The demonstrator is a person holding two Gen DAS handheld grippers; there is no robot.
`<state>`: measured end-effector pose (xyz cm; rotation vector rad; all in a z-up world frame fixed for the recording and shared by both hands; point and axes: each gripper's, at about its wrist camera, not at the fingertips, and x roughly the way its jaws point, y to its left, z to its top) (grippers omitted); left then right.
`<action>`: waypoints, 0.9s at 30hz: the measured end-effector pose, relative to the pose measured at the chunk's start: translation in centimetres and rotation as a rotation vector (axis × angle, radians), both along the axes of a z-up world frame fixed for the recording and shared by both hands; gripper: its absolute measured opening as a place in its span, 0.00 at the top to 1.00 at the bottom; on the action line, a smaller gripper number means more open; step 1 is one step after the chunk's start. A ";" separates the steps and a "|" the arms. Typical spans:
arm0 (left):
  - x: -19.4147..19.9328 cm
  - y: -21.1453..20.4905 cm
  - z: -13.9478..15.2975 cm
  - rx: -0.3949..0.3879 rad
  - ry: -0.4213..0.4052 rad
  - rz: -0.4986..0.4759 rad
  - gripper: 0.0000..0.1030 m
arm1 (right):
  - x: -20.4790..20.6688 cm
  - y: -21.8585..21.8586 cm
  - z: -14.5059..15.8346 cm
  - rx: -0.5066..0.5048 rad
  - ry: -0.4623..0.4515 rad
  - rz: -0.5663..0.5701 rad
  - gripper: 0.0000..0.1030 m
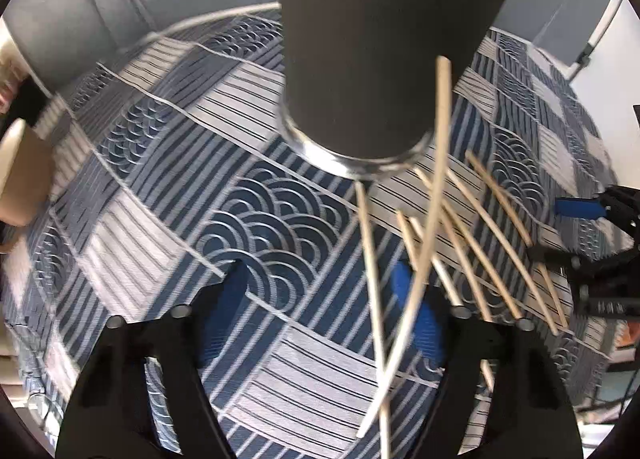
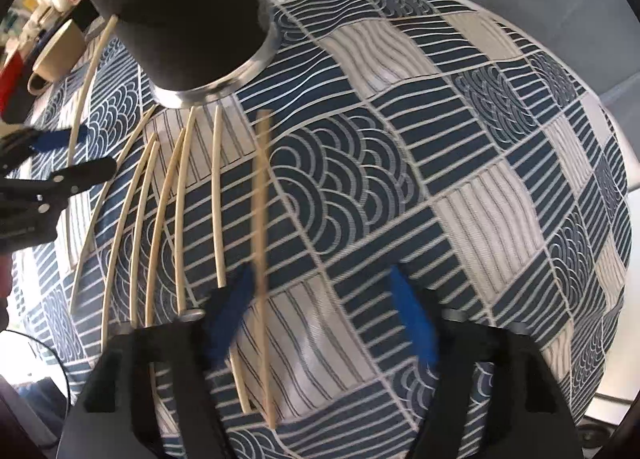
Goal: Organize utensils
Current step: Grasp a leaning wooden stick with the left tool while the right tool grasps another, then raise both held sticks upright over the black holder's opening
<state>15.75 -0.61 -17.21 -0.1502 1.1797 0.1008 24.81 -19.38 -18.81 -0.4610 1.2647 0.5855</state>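
A tall dark cup (image 1: 360, 59) with a metal rim stands on the blue and white patterned cloth (image 1: 160, 243). Several pale chopsticks (image 1: 492, 243) lie fanned out to its right. My left gripper (image 1: 320, 307) points down with its blue pads wide apart. Two crossed chopsticks (image 1: 434, 199) run between the pads, close to the right one, and neither pad presses on them. In the right wrist view the cup (image 2: 180, 19) is at top left, above the fan of chopsticks (image 2: 160, 219). My right gripper (image 2: 320, 315) is open, with one blurred chopstick (image 2: 262, 199) running beside its left pad.
A beige mug (image 2: 52, 55) and other crockery sit at the table's far left edge. The left gripper (image 2: 52, 163) shows at the left of the right wrist view, and the right gripper (image 1: 600, 227) at the right edge of the left wrist view. Patterned cloth (image 2: 440, 179) covers the rest.
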 end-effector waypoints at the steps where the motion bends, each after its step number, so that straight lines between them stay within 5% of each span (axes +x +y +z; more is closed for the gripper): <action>1: 0.0 0.0 0.0 -0.046 0.001 -0.011 0.48 | 0.3 -0.6 0.2 0.004 -0.003 -0.013 0.69; 3: 0.0 -0.2 0.1 -0.065 0.003 -0.022 0.61 | 0.9 -1.6 0.5 0.006 -0.002 -0.037 0.87; 5: -0.1 -0.6 0.2 -0.087 0.002 -0.047 0.96 | 1.5 -2.5 0.6 0.003 -0.003 -0.054 0.95; 10: -0.8 0.4 0.3 -0.160 0.019 -0.031 0.96 | 2.5 -3.8 0.8 0.028 0.022 -0.085 0.96; 18: -1.9 0.8 2.8 -0.135 -0.023 -0.047 0.96 | 2.2 -7.2 2.0 0.191 0.099 -0.166 0.96; 27: -2.0 2.0 6.1 -0.075 -0.066 -0.032 0.96 | -1.1 -6.3 6.9 0.340 0.021 -0.174 0.96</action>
